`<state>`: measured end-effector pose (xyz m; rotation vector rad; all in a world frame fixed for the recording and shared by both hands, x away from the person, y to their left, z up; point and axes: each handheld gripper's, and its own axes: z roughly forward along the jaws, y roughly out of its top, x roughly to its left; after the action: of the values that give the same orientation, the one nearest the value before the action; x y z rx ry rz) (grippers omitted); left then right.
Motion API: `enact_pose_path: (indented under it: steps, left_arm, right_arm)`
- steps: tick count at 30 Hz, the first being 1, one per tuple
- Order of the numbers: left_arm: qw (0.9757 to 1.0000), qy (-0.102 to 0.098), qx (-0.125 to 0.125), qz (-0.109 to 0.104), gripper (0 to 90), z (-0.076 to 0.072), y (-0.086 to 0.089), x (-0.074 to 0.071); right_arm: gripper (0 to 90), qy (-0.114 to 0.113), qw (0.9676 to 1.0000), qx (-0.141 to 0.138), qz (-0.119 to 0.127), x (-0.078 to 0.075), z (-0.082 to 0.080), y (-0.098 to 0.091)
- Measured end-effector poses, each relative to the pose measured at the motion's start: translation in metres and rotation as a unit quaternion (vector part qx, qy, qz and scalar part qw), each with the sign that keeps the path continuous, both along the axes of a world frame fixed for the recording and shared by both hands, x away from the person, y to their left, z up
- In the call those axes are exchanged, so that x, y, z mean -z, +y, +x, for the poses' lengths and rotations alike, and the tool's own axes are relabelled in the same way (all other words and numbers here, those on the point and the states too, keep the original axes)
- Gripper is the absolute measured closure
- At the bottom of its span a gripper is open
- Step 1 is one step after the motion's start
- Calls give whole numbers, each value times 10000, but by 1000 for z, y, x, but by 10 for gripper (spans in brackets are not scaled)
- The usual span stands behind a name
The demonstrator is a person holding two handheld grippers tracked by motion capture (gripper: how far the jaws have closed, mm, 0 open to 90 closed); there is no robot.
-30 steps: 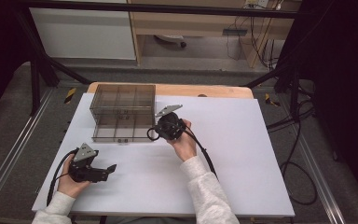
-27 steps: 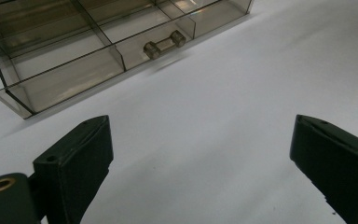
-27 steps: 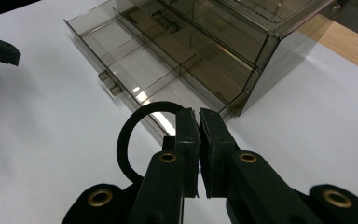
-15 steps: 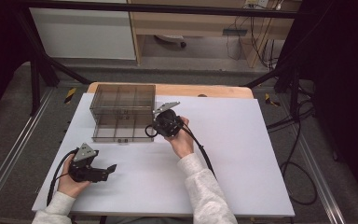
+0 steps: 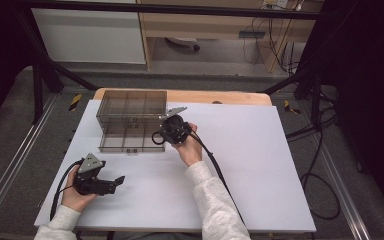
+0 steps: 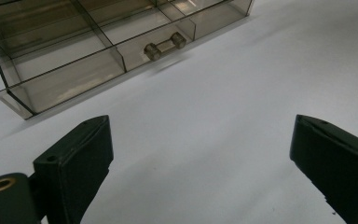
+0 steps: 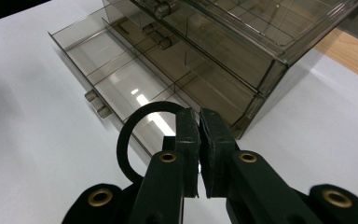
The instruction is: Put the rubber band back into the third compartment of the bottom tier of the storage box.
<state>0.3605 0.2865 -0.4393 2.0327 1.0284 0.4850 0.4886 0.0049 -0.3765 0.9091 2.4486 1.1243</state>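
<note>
Black ring clenched in right hand-held gripper, upright over white surface; left hand-held gripper released.

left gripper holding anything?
No: in the left gripper view the left gripper has its jaws wide apart, with bare white table between them.

no readable text, label, brand, number or sign shows on anything here.
</note>
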Motion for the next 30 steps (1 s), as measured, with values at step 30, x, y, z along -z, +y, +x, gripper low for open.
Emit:
enact_pose_path:
  steps: [30]
  left_arm:
    - [10000, 6, 9, -17, 58, 0, -1, 0]
  right_arm:
    - [868, 78, 9999, 108, -46, 22, 18, 16]
